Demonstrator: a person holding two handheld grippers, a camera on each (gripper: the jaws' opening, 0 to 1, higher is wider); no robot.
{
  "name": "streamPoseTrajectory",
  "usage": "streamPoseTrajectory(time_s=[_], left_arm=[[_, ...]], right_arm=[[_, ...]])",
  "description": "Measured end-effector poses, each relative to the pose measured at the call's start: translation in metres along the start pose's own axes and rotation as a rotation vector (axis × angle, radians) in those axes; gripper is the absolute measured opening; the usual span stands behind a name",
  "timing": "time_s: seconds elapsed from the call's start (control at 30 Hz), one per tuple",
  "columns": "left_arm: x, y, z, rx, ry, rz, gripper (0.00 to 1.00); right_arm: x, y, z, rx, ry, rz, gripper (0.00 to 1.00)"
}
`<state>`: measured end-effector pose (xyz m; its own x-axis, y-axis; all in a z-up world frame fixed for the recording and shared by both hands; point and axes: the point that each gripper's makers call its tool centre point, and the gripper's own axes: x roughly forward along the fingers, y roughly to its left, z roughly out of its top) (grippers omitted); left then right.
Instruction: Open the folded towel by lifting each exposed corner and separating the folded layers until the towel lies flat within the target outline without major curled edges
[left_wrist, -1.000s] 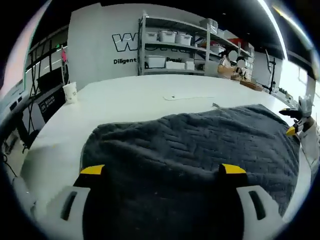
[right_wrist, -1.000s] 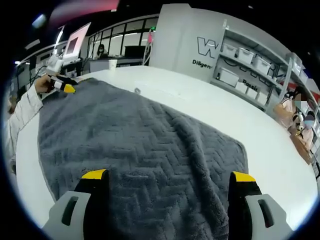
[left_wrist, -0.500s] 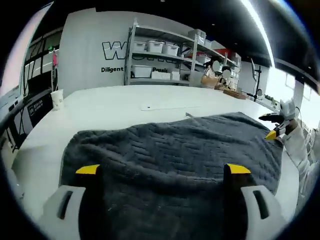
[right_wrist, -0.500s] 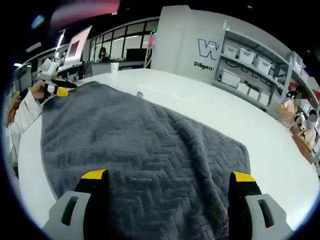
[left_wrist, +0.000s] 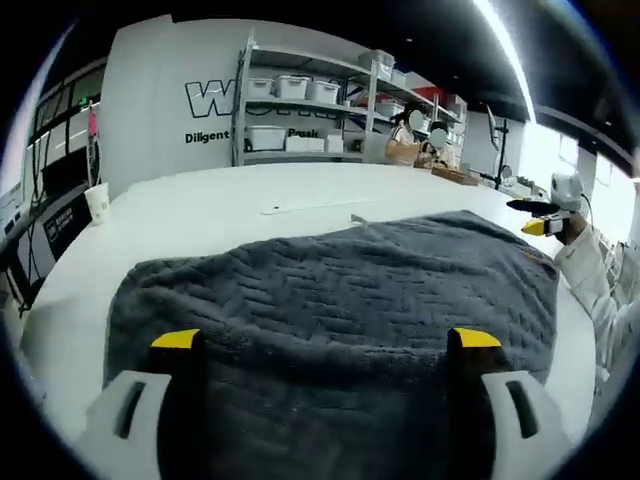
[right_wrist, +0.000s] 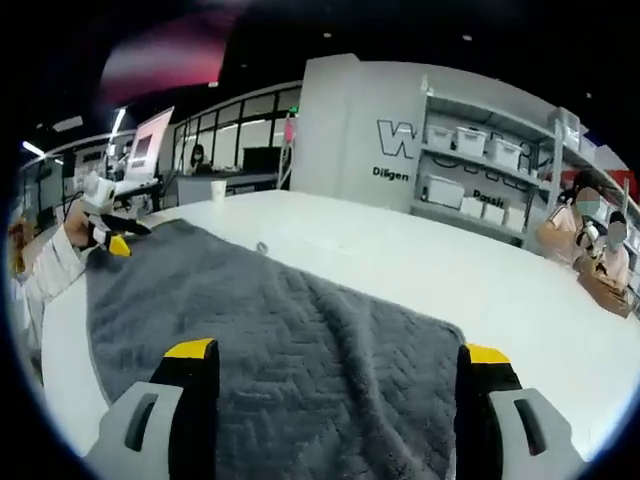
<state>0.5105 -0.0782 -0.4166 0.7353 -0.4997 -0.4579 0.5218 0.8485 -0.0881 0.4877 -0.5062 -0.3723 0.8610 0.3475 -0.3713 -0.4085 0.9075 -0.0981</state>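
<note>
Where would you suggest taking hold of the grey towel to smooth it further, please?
Probably by a near corner of the grey towel, coming in low from the table side. The towel already lies spread, so only its edge and corners offer a thin lip that fingers can pinch.

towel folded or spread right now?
Spread: the towel lies as one broad sheet on the table, no stacked layers visible. Near edge hidden, so cannot tell there.

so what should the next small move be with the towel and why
Probably lower both grippers and press the towel flat. It already spreads unfolded across the white table, with the left gripper and right gripper open above its two ends. The surface humps and ripples between them, so smoothing looks like what is left. I cannot make out the target outline, so alignment is uncertain.
</note>
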Motion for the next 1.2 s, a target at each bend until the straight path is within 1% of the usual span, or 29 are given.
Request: streamPoseTrajectory(time_s=[0.07, 0.13, 0.2, 0.3, 0.37, 0.4, 0.43, 0.57, 0.67, 0.73, 0.8, 0.87, 0.9, 0.93, 0.97, 1.07, 1.17, 1.2], left_arm=[[-0.001, 0.004, -0.002, 0.011, 0.014, 0.015, 0.99], [-0.001, 0.004, -0.003, 0.014, 0.016, 0.018, 0.99], [-0.001, 0.003, -0.002, 0.019, 0.014, 0.016, 0.99], [-0.003, 0.003, 0.002, 0.022, 0.006, 0.011, 0.99], [-0.004, 0.003, 0.003, 0.023, 0.0, 0.009, 0.99], [-0.004, 0.002, 0.003, 0.025, 0.0, 0.008, 0.99], [-0.004, 0.003, 0.004, 0.026, 0.0, 0.009, 0.99], [-0.004, 0.002, 0.004, 0.035, 0.001, 0.008, 0.99], [-0.005, 0.0, 0.007, 0.036, -0.008, -0.001, 0.99], [-0.004, -0.001, 0.007, 0.035, -0.008, -0.006, 0.99], [-0.004, -0.001, 0.006, 0.034, -0.004, -0.01, 0.99], [-0.003, 0.0, 0.006, 0.028, -0.005, -0.009, 0.99], [-0.002, -0.001, 0.005, 0.028, -0.002, -0.01, 0.99], [-0.001, -0.001, 0.004, 0.027, 0.001, -0.011, 0.99], [-0.001, -0.002, 0.003, 0.029, 0.005, -0.014, 0.99], [0.0, -0.004, 0.003, 0.036, 0.008, -0.021, 0.99], [0.001, -0.009, 0.004, 0.05, 0.003, -0.036, 0.99], [0.001, -0.009, 0.004, 0.049, 0.003, -0.037, 0.99]], right_arm=[[-0.003, -0.012, 0.0, 0.01, -0.005, -0.021, 0.97], [-0.003, -0.02, -0.001, 0.023, 0.003, -0.035, 0.96], [-0.004, -0.028, 0.001, 0.026, 0.006, -0.043, 0.93], [-0.007, -0.041, 0.011, 0.043, -0.018, -0.063, 0.85], [-0.008, -0.051, 0.02, 0.041, -0.03, -0.079, 0.83], [-0.006, -0.058, 0.024, 0.042, -0.025, -0.093, 0.83], [-0.005, -0.062, 0.027, 0.041, -0.023, -0.097, 0.8], [0.004, -0.081, 0.036, 0.048, -0.018, -0.108, 0.62], [0.015, -0.094, 0.036, 0.055, 0.005, -0.121, 0.57], [0.03, -0.106, 0.031, 0.05, 0.044, -0.13, 0.54], [0.039, -0.11, 0.025, 0.052, 0.073, -0.119, 0.48], [0.047, -0.112, 0.015, 0.016, 0.129, -0.105, 0.43], [0.048, -0.113, 0.013, 0.008, 0.139, -0.108, 0.42], [0.054, -0.117, 0.01, -0.019, 0.159, -0.114, 0.41], [0.057, -0.119, 0.008, -0.015, 0.167, -0.113, 0.4], [0.066, -0.127, 0.002, 0.04, 0.175, -0.104, 0.36], [0.073, -0.139, -0.01, 0.044, 0.219, -0.123, 0.32], [0.074, -0.14, -0.012, 0.047, 0.222, -0.124, 0.32]])
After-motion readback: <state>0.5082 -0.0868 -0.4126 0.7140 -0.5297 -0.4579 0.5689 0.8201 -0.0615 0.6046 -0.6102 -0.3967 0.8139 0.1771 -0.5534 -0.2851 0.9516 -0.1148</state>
